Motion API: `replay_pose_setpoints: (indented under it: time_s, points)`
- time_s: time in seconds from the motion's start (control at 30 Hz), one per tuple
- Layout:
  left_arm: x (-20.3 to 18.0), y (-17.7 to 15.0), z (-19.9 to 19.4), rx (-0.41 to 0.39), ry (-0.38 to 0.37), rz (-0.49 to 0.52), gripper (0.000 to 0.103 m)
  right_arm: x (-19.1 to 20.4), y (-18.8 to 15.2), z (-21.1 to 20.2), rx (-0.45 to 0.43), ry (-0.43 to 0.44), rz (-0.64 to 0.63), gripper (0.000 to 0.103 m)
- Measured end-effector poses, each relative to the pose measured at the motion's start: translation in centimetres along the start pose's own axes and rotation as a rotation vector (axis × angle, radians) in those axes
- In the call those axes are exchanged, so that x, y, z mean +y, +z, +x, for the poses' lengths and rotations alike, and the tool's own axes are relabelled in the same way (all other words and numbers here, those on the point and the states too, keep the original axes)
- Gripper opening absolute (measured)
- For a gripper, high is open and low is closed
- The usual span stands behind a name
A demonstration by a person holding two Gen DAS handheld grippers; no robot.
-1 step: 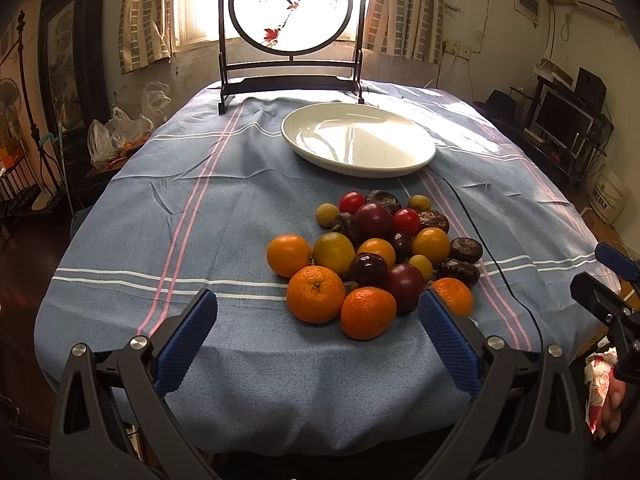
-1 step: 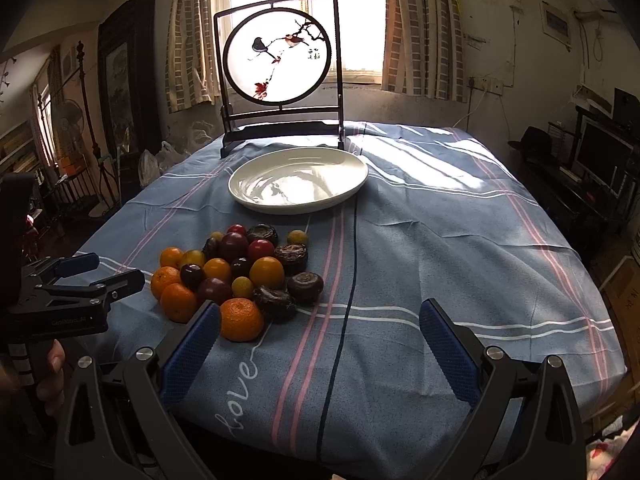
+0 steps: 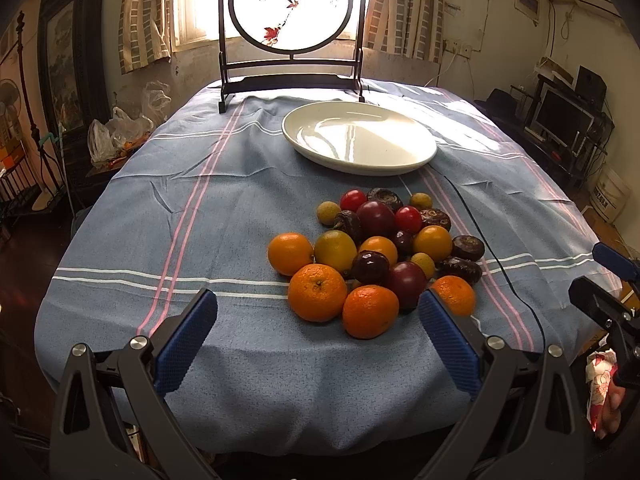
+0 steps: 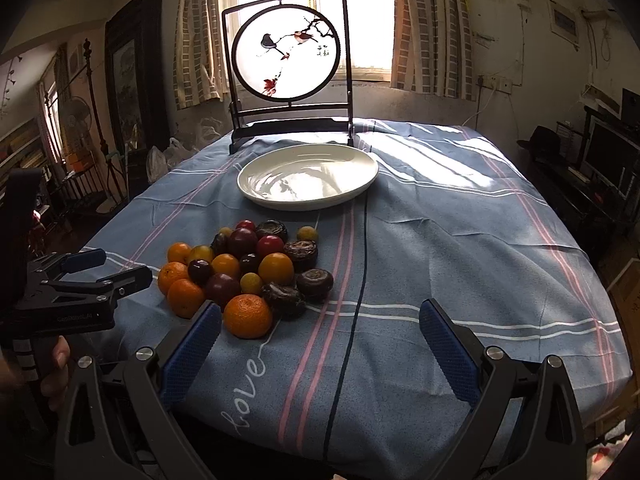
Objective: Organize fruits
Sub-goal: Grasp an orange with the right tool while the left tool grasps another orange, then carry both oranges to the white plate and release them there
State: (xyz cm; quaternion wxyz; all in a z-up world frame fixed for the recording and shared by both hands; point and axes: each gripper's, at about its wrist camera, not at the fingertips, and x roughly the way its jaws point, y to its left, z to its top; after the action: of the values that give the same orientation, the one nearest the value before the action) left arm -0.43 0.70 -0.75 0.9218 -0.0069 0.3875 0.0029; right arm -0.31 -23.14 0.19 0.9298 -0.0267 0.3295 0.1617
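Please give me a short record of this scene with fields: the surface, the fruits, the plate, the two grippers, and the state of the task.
surface: table with blue striped cloth
fruits: mixed pile of oranges, dark plums, red tomatoes and small yellow fruits, lying on the cloth
plate: white plate, empty, behind the pile
left gripper: open, empty, facing the pile
right gripper: open, empty, right of the pile
background: bird screen at the far edge
task state: no fruit on the plate yet

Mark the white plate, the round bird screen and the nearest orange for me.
white plate [image 3: 416, 160]: left wrist view, near rim.
round bird screen [image 4: 286, 50]: right wrist view, centre of painted panel.
nearest orange [image 4: 248, 316]: right wrist view, middle of peel.
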Motion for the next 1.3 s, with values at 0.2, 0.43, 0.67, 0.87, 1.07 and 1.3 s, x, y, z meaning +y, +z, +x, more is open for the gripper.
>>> replay_pose_setpoints:
  time_s: [0.2,0.43,0.67,0.87,1.07,1.3]
  points:
    - [0.5,-1.9,2.0,0.071,-0.010,0.039,0.099,2.7,-1.2,3.5,0.104,0.156,-0.089,0.090]
    - [0.8,-3.1,2.4,0.091,0.025,0.101,0.099,4.6,-1.4,6.8,0.179,0.233,-0.104,0.076]
    - [1.3,-2.9,3.1,0.088,0.048,0.107,0.099,6.0,-1.1,8.1,0.175,0.194,-0.141,0.066]
    - [1.8,-2.7,3.8,0.092,0.044,0.082,0.099,5.4,-1.1,8.4,0.191,0.152,-0.118,0.066]
    - [-0.4,-3.1,4.0,0.082,0.024,0.149,0.099,5.2,-1.2,9.1,0.187,0.154,-0.103,0.042]
    - [-1.9,-2.9,3.5,0.046,-0.008,0.183,0.099,3.2,-1.1,6.5,0.118,0.182,-0.031,0.041]
